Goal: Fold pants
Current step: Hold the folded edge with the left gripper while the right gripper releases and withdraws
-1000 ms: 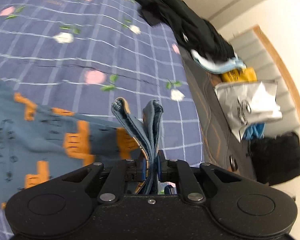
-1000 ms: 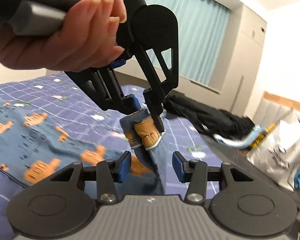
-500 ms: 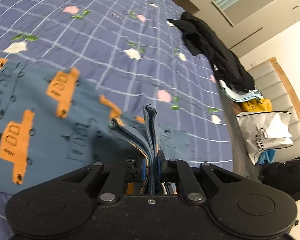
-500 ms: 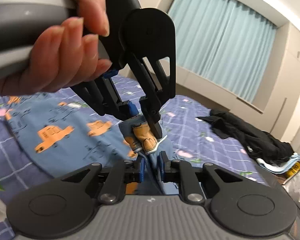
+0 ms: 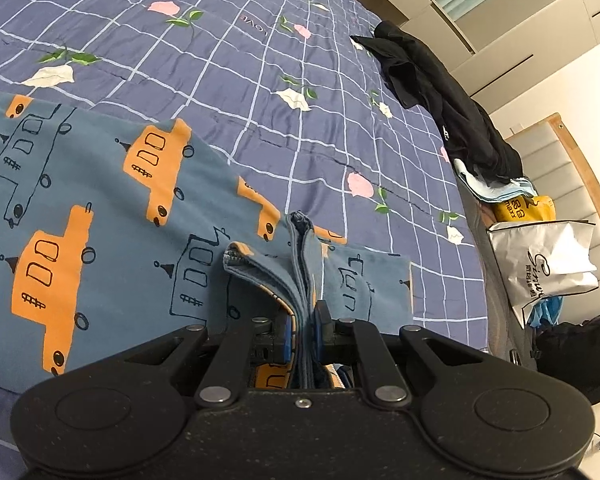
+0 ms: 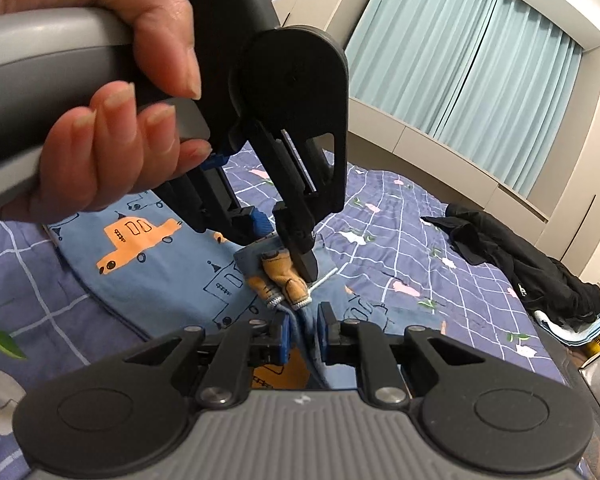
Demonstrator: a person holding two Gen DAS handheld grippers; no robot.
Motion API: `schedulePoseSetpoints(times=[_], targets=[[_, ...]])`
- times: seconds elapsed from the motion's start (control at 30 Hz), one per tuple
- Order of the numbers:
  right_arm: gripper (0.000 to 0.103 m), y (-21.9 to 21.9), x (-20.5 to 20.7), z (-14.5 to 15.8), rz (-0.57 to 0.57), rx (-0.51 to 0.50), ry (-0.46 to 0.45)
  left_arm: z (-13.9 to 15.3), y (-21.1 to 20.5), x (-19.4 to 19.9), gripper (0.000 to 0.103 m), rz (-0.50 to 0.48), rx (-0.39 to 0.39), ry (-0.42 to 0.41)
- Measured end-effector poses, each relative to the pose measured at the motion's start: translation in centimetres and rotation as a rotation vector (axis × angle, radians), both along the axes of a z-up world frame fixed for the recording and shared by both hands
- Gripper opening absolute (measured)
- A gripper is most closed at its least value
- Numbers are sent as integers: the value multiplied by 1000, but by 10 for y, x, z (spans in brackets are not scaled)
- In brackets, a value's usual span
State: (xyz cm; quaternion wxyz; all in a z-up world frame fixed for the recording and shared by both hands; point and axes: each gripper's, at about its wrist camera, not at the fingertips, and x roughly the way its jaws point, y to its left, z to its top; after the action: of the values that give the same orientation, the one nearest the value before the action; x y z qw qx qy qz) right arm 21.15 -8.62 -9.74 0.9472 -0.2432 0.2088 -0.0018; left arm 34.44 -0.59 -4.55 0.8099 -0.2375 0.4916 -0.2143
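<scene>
The blue cotton pants printed with orange cars (image 5: 100,208) lie spread on the purple-blue quilted bedspread with a white grid and flower print (image 5: 228,64). The left gripper (image 5: 302,330) has its 2 blue-padded fingers pressed together on a bunched stack of the pants' hems, whose layered edges stand upright between the pads. In the right wrist view the same gripper (image 6: 284,236) reaches down from above, held by the person's left hand (image 6: 100,120), and clamps the folded blue and orange cloth against the bed.

The right gripper (image 6: 302,334) sits just below that pinch point, its fingers nearly together with a fold of the pants (image 6: 172,276) between them; the cloth fills the narrow gap, so it has hold of the fabric.

A heap of black clothing (image 5: 440,96) lies at the bed's far edge, and a white printed plastic bag (image 5: 548,264) sits beyond it beside the padded headboard.
</scene>
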Motion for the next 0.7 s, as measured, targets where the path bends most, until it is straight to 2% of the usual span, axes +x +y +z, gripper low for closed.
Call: schedulePoseSetpoints(times=[0.23, 0.4, 0.57, 0.7], targets=[[16, 3, -1, 5, 5, -4, -10, 8, 7, -3, 11, 7, -1, -26], [16, 14, -2, 12, 41, 4, -22, 13, 29, -9, 11, 37, 9, -50], [16, 30, 3, 9, 92, 16, 8, 3, 50, -10, 11, 70, 33, -31], [16, 41, 9, 0, 122, 6, 58, -10, 54, -10, 11, 63, 93, -47]])
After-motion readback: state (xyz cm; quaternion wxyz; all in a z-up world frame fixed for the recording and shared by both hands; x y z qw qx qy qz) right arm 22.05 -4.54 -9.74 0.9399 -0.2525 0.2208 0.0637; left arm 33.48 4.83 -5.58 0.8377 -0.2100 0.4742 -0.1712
